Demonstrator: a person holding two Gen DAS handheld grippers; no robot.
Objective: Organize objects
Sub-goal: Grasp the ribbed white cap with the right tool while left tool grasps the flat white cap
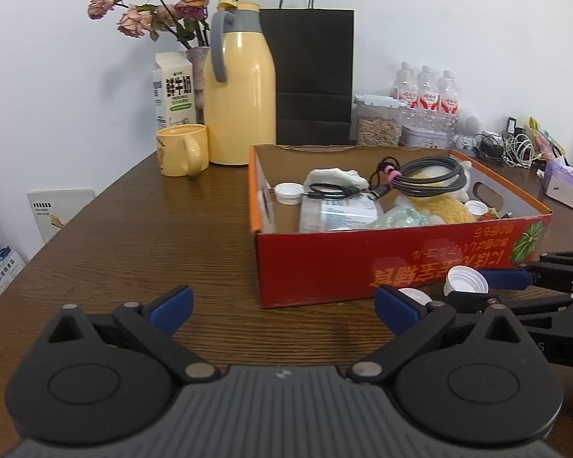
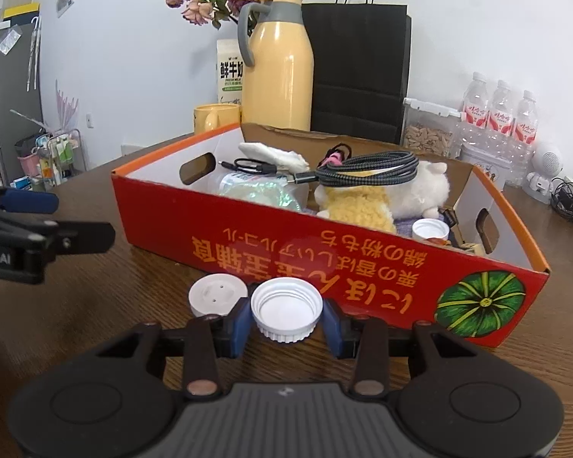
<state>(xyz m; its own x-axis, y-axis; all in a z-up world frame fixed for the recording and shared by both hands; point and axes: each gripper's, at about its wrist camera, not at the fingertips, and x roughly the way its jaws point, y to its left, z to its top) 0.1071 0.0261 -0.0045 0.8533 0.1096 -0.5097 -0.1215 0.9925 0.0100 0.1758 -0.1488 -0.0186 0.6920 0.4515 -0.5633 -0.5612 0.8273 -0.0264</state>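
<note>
My right gripper (image 2: 286, 322) is shut on an upturned white ribbed bottle cap (image 2: 286, 311), with a blue pad pressed to each side of it. It holds the cap just above the wooden table (image 2: 95, 305), in front of the red cardboard box (image 2: 324, 259). A flat white lid (image 2: 217, 294) lies on the table just left of the cap. In the left wrist view the held cap (image 1: 466, 280) is at the right, near the box front (image 1: 324, 267). My left gripper (image 1: 284, 305) is open and holds nothing, low over the table left of the cap.
The box holds a coiled cable (image 2: 366, 170), a plush toy (image 2: 363, 206), a plastic bottle and loose white caps. Behind it stand a yellow thermos (image 1: 240, 87), a mug (image 1: 181, 149), a milk carton, a black paper bag (image 1: 309, 76), water bottles and a seed jar.
</note>
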